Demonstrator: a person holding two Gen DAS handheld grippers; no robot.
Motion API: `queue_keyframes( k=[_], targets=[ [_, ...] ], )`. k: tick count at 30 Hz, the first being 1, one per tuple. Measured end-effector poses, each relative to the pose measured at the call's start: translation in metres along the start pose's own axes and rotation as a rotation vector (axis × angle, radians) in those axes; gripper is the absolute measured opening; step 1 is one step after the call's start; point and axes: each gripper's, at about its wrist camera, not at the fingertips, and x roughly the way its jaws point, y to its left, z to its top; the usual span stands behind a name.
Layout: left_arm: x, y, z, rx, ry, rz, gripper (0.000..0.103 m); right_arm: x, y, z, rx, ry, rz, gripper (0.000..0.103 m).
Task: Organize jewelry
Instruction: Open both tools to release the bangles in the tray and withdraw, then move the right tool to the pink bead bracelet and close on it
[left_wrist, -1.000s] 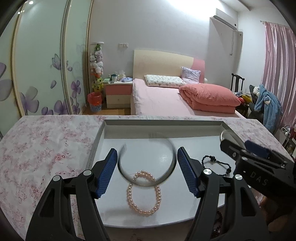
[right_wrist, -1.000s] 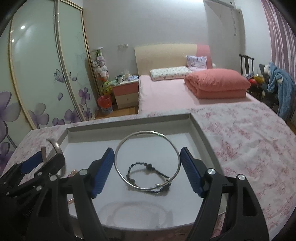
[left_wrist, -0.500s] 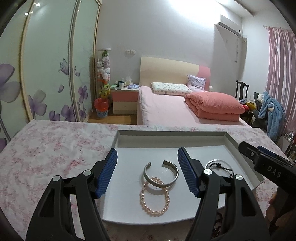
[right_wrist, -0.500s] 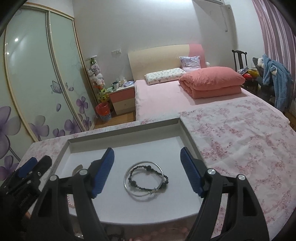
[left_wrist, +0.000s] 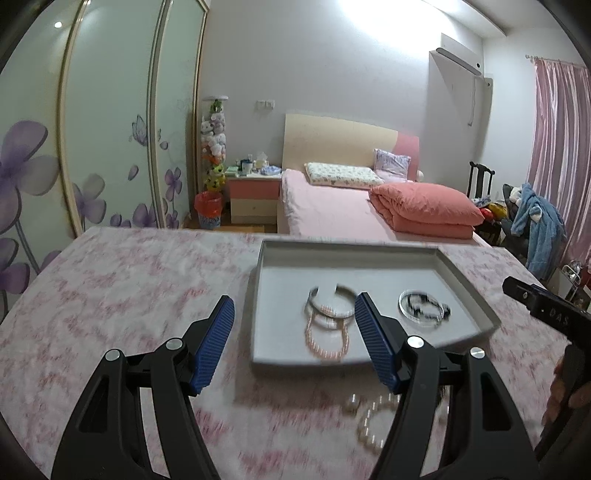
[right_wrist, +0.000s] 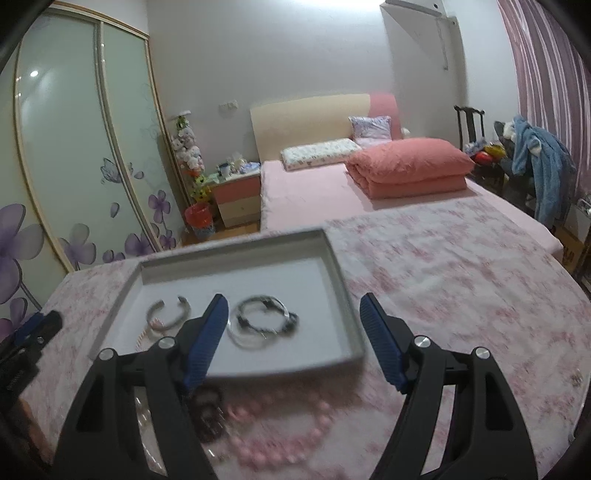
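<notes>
A grey tray (left_wrist: 480, 306) (right_wrist: 349, 328) sits on the flowered tablecloth. In it lie a silver cuff bangle (left_wrist: 328, 301) (right_wrist: 168, 314), a pink pearl bracelet (left_wrist: 327, 339), a thin silver ring bangle (left_wrist: 419, 308) (right_wrist: 255, 325) and a black bead bracelet (right_wrist: 266, 317). On the cloth in front of the tray lie a white pearl bracelet (left_wrist: 369, 421), a pink bead string (right_wrist: 284, 432) and a dark bracelet (right_wrist: 208, 413). My left gripper (left_wrist: 295, 343) and right gripper (right_wrist: 291, 339) are both open and empty, held back from the tray.
A bed (left_wrist: 332, 210) with a pink folded quilt (left_wrist: 424, 206) stands behind the table. Sliding wardrobe doors (left_wrist: 92, 129) fill the left. A chair with a blue garment (left_wrist: 535, 229) stands at the right.
Both grippers have pulled back and up from the tray, the left drifting leftward. The loose jewelry on the cloth in front of the tray has come into view.
</notes>
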Motion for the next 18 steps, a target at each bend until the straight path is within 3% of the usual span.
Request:
queue_keyframes(
  k=[3, 9, 18],
  targets=[
    [-0.010, 0.008, -0.014, 0.000, 0.029, -0.008, 0.068, 0.001, -0.013, -0.011, 0.013, 0.040, -0.025, 0.070],
    [-0.016, 0.009, -0.038, 0.010, 0.101, -0.031, 0.068, 0.016, -0.020, -0.039, -0.003, 0.188, -0.027, 0.051],
    [-0.017, -0.006, -0.053, 0.053, 0.158, -0.083, 0.068, 0.038, 0.001, -0.058, -0.086, 0.265, -0.051, 0.044]
  ],
)
